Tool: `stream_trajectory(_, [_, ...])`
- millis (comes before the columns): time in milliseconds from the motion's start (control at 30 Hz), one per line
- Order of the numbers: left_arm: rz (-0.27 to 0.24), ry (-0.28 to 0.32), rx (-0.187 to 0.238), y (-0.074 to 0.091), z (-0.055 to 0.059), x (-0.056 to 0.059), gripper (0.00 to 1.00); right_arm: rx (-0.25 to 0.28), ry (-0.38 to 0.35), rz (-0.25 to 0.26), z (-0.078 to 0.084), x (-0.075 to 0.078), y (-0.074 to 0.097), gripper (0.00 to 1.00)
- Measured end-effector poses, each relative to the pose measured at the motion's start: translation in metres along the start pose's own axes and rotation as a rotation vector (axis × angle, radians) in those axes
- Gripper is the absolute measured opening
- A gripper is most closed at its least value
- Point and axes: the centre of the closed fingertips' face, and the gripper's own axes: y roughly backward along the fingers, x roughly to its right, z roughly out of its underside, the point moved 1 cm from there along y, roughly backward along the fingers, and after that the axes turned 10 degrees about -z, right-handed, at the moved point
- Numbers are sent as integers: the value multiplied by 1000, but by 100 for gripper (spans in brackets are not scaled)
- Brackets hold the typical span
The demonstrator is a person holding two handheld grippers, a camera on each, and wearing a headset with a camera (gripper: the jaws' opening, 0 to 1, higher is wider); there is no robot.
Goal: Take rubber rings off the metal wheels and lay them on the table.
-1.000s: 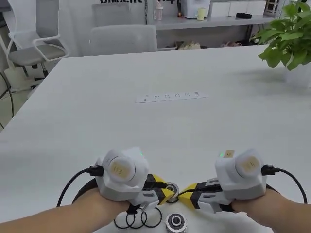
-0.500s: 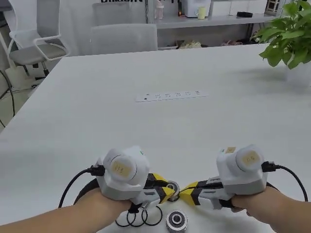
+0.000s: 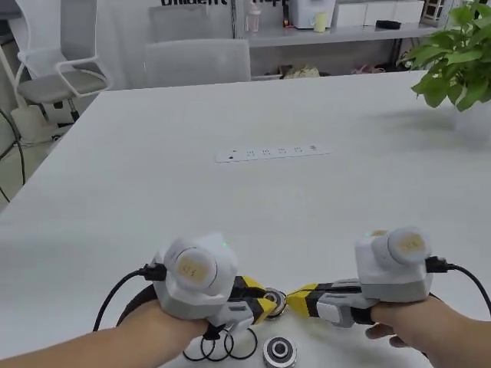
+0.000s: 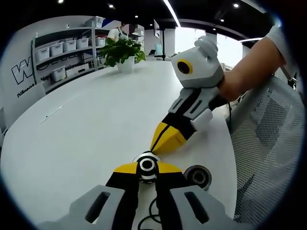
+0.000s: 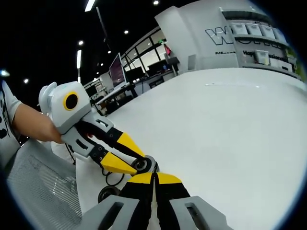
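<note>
My left gripper is shut on a small metal wheel, held just above the table. A dark rubber ring sits around the wheel's rim. My right gripper comes in from the right, jaws shut, tips against that wheel's rim. I cannot tell whether the ring is pinched between them. A second metal wheel lies on the table in front of me. Several loose black rubber rings lie beside it, under my left hand.
The white table stretches far ahead. A white power strip lies in its middle and a potted plant stands at the far right. Office chairs stand behind the table. A mesh chair back is close behind the hands.
The right gripper's body has shifted slightly right and down, while its tips stay at the wheel. The left gripper keeps hold of the wheel in about the same place.
</note>
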Motion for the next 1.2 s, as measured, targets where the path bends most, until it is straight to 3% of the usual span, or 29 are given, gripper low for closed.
stream_trajectory(433, [-3,-4,-5,0,-1,0,7,30,-60,-20,-3,-4,-1,0])
stream_trajectory(933, [-2,-11,-11,0,0,0,7,26,-47,-42,-5,-13,-8,0])
stream_trajectory(1100, [0,-14,-12,-1,-1,1,7,48,-36,-72,-10,-19,-10,0])
stream_trajectory(1133, [-1,-16,-11,-1,-1,1,7,69,-43,-106,-14,-25,-11,0])
stream_trajectory(1200, [-1,-14,-11,-1,-1,1,7,66,-37,-102,-13,-25,-10,0])
